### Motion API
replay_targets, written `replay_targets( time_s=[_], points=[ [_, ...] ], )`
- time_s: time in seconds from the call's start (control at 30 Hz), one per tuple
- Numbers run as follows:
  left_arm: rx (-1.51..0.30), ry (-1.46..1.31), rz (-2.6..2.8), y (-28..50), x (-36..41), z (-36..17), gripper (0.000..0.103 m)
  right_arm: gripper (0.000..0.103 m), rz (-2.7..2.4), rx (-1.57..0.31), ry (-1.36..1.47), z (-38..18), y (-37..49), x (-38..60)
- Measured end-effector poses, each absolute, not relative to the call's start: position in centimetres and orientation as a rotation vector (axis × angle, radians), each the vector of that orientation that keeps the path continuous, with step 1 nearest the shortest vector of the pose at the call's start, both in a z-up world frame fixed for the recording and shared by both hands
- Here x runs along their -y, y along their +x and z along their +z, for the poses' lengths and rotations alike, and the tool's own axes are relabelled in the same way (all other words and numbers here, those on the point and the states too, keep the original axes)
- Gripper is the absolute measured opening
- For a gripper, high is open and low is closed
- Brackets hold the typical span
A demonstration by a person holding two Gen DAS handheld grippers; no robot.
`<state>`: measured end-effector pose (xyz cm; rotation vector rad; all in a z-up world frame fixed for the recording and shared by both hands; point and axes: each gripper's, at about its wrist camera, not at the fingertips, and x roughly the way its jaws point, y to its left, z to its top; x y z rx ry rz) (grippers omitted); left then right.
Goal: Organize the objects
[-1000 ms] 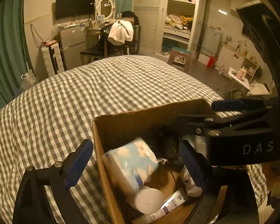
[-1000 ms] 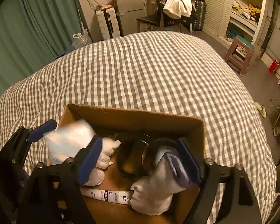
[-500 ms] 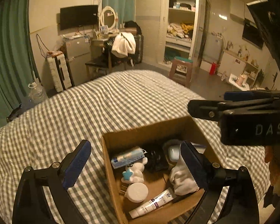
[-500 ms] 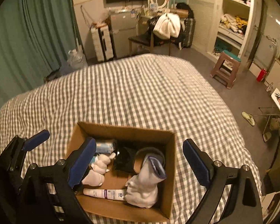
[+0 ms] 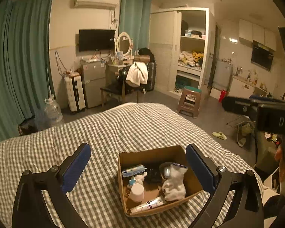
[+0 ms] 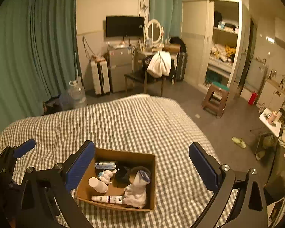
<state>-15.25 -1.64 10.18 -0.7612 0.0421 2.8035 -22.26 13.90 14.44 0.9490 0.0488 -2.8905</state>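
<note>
An open cardboard box (image 5: 123, 205) sits on the checked bed; it also shows in the right wrist view (image 6: 153, 190). Inside lie a white sock (image 5: 173, 185), a white tube (image 5: 148, 205), a tissue pack (image 5: 133, 170), a small white figure (image 5: 136, 180), a round white container (image 5: 136, 191) and a dark object (image 5: 153, 173). The sock (image 6: 136, 190) and the tube (image 6: 108, 198) also show in the right wrist view. My left gripper (image 5: 137, 170) is open and empty, high above the box. My right gripper (image 6: 142, 168) is open and empty, also above it.
The checked bed cover (image 5: 123, 129) spreads around the box. Beyond the bed stand a chair with a white towel (image 5: 136, 75), a suitcase (image 5: 75, 93), a water jug (image 5: 52, 111), a brown stool (image 5: 190, 102) and an open wardrobe (image 5: 191, 57). A slipper (image 5: 219, 135) lies on the floor.
Both grippers have pulled up and back out of the box, leaving the tissue pack and the sock inside. The box now looks small below them.
</note>
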Motion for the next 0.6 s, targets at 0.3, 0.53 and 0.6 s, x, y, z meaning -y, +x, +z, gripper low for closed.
replay_targets(
  time_s=[0.3, 0.53, 0.6],
  points=[
    [-0.123, -0.702, 2.888, -9.5, 0.8, 12.7, 0.103, 0.102, -2.972, -0.086, 0.763, 19.5, -14.8, -16.3],
    [-0.134, -0.712, 2.94, -5.4, 0.8, 10.2, 0.103, 0.102, -2.955, -0.113, 0.715, 16.9, -9.7, -17.3],
    [-0.152, -0.761, 2.949, -4.9, 0.5, 9.3, 0.103, 0.102, -2.951, -0.11, 0.705, 15.4, -8.6, -17.6]
  ],
)
